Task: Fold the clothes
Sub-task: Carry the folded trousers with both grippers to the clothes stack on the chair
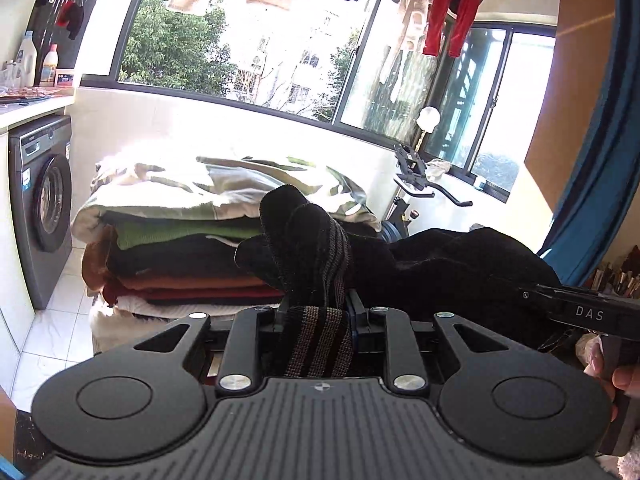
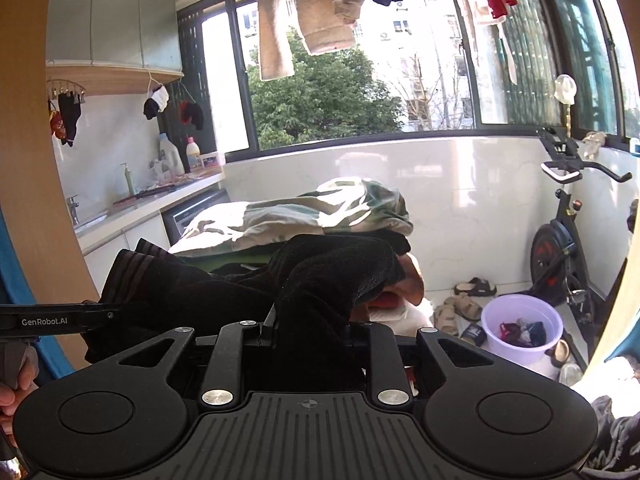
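Left gripper (image 1: 316,312) is clamped on the striped cuff end of a black garment (image 1: 440,268), and the right gripper (image 2: 312,328) pinches the plain black end of the same garment (image 2: 328,276). It hangs stretched between them, in front of the stack of folded clothes (image 1: 192,248). Left of that stack stands a washing machine (image 1: 42,208), right of it an exercise bike (image 2: 560,248) and a purple basin (image 2: 522,330)
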### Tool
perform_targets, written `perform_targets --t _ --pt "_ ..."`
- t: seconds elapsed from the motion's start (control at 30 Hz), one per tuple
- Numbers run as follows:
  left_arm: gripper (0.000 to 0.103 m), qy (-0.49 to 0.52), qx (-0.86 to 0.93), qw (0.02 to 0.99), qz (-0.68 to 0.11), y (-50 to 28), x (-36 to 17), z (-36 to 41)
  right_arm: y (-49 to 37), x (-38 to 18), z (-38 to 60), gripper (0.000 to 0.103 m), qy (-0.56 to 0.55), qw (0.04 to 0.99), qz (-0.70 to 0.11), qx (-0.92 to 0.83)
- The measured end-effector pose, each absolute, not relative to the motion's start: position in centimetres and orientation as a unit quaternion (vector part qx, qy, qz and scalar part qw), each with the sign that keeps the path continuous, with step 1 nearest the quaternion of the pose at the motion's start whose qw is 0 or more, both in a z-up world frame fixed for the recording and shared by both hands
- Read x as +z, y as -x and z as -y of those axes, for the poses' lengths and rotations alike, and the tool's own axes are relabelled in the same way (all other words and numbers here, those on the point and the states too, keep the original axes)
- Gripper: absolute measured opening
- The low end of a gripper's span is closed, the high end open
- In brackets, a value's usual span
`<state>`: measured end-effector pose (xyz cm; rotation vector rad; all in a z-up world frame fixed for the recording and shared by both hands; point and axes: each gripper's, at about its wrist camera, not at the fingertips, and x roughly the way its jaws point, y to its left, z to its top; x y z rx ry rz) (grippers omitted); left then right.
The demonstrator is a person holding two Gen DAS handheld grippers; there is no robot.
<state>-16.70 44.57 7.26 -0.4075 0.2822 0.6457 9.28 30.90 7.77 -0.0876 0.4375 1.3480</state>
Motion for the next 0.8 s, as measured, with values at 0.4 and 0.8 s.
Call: perform_targets --t 0.4,0.8 --pt "0.024 0.153 0.401 0.898 -0.092 12.2 13.8 -62.9 -18.8 14.9 -54.3 0.020 0.015 0.708 -0.136 0.693" --pt "0.028 0.206 0.415 0.864 -0.198 5.2 5.1 -76.3 -27.1 7.1 -72.9 0.030 0.114 0.713 -0.228 0.653"
